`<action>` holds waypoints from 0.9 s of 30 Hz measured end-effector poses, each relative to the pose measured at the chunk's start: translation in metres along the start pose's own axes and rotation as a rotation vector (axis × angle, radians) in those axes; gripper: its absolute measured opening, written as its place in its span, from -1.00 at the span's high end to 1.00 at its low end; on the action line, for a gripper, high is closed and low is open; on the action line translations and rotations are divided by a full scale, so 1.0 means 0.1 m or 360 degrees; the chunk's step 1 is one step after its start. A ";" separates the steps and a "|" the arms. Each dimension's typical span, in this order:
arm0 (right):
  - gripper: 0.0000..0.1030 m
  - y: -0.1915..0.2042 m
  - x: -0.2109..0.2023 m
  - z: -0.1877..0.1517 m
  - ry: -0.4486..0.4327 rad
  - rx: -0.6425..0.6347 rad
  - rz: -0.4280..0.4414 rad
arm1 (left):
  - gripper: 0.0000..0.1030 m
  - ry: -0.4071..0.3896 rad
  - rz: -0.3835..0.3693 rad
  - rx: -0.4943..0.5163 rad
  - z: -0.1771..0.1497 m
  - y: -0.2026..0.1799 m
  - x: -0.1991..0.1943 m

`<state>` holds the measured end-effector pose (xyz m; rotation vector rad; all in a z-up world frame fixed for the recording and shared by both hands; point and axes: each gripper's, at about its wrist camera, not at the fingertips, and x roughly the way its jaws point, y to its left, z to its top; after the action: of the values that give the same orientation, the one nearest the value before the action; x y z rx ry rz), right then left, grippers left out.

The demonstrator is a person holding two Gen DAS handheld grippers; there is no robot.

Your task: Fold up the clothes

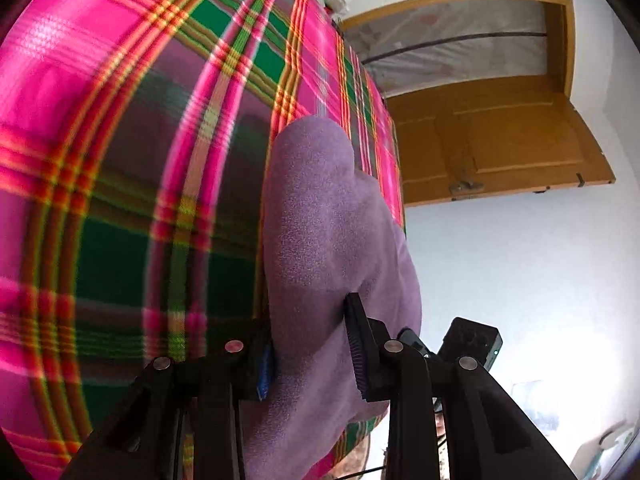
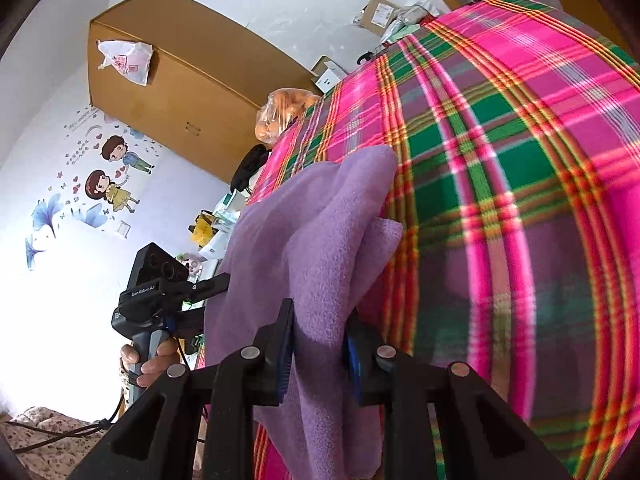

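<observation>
A purple fleece cloth [image 1: 320, 220] hangs bunched against the pink and green plaid blanket [image 1: 120, 160]. My left gripper [image 1: 310, 344] is shut on its lower part, with the fabric pinched between the two black fingers. In the right wrist view the same purple cloth [image 2: 320, 232] drapes in folds over the plaid blanket [image 2: 520, 200], and my right gripper [image 2: 320, 348] is shut on it too. The other gripper [image 2: 160, 300] shows to the left there, held by a hand [image 2: 156, 360]. The cloth's far edges are hidden in its folds.
An orange wooden door [image 1: 500, 136] stands open beyond the blanket's edge. A brown cabinet [image 2: 172, 80] stands against the wall with cartoon stickers [image 2: 108, 176]. Boxes and packets [image 2: 384, 12] and an orange bag [image 2: 280, 112] sit at the blanket's far end.
</observation>
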<state>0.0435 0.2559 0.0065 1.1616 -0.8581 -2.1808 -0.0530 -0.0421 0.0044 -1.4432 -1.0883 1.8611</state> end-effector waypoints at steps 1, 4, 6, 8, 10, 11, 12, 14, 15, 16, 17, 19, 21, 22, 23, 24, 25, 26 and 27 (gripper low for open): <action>0.55 0.01 0.02 0.01 0.0003 -0.0001 0.0003 | 0.40 -0.0007 0.0003 -0.0001 0.03 -0.01 0.00; 0.56 0.05 0.12 0.08 0.0012 -0.0011 0.0001 | 0.40 -0.0028 0.0011 -0.0004 0.12 -0.01 -0.03; 0.55 0.09 0.20 0.16 0.0018 -0.0020 -0.0005 | 0.40 -0.0040 0.0013 -0.0008 0.15 0.05 -0.09; 0.55 0.13 0.27 0.22 0.0021 -0.0029 -0.0005 | 0.41 -0.0052 0.0016 -0.0013 0.19 0.11 -0.14; 0.55 0.16 0.34 0.28 0.0024 -0.0036 -0.0004 | 0.41 -0.0064 0.0018 -0.0018 0.23 0.17 -0.19; 0.55 0.17 0.37 0.31 0.0026 -0.0038 -0.0004 | 0.40 -0.0070 0.0019 -0.0020 0.25 0.21 -0.22; 0.55 0.18 0.40 0.34 0.0028 -0.0037 -0.0002 | 0.40 -0.0076 0.0020 -0.0023 0.27 0.24 -0.25; 0.55 0.20 0.46 0.39 0.0031 -0.0034 0.0004 | 0.40 -0.0086 0.0025 -0.0025 0.33 0.26 -0.28; 0.55 0.20 0.50 0.42 0.0034 -0.0032 0.0008 | 0.41 -0.0090 0.0028 -0.0026 0.37 0.27 -0.29; 0.55 0.21 0.53 0.45 0.0034 -0.0033 0.0007 | 0.40 -0.0094 0.0031 -0.0028 0.40 0.28 -0.29; 0.56 0.22 0.56 0.47 0.0035 -0.0034 0.0004 | 0.40 -0.0097 0.0034 -0.0031 0.44 0.29 -0.29; 0.56 0.22 0.63 0.53 0.0038 -0.0033 0.0003 | 0.41 -0.0106 0.0042 -0.0035 0.52 0.31 -0.28; 0.56 0.22 0.70 0.59 0.0041 -0.0035 -0.0001 | 0.40 -0.0114 0.0047 -0.0041 0.58 0.33 -0.30; 0.56 0.22 0.73 0.62 0.0042 -0.0035 0.0000 | 0.41 -0.0118 0.0050 -0.0040 0.58 0.35 -0.33; 0.55 0.22 0.77 0.65 0.0042 -0.0035 0.0002 | 0.40 -0.0121 0.0056 -0.0038 0.61 0.37 -0.33; 0.56 0.22 0.80 0.68 0.0044 -0.0036 0.0002 | 0.40 -0.0126 0.0066 -0.0037 0.64 0.38 -0.33; 0.56 0.21 0.84 0.71 0.0045 -0.0036 0.0002 | 0.41 -0.0131 0.0076 -0.0036 0.67 0.39 -0.34; 0.56 0.21 0.88 0.75 0.0046 -0.0035 0.0002 | 0.41 -0.0137 0.0086 -0.0033 0.70 0.39 -0.35; 0.56 0.21 0.91 0.78 0.0046 -0.0037 -0.0004 | 0.41 -0.0143 0.0097 -0.0029 0.73 0.39 -0.35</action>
<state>-0.0649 0.2017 0.0076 1.1805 -0.8174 -2.1652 -0.1111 -0.1109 -0.0034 -1.4293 -1.1177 1.9804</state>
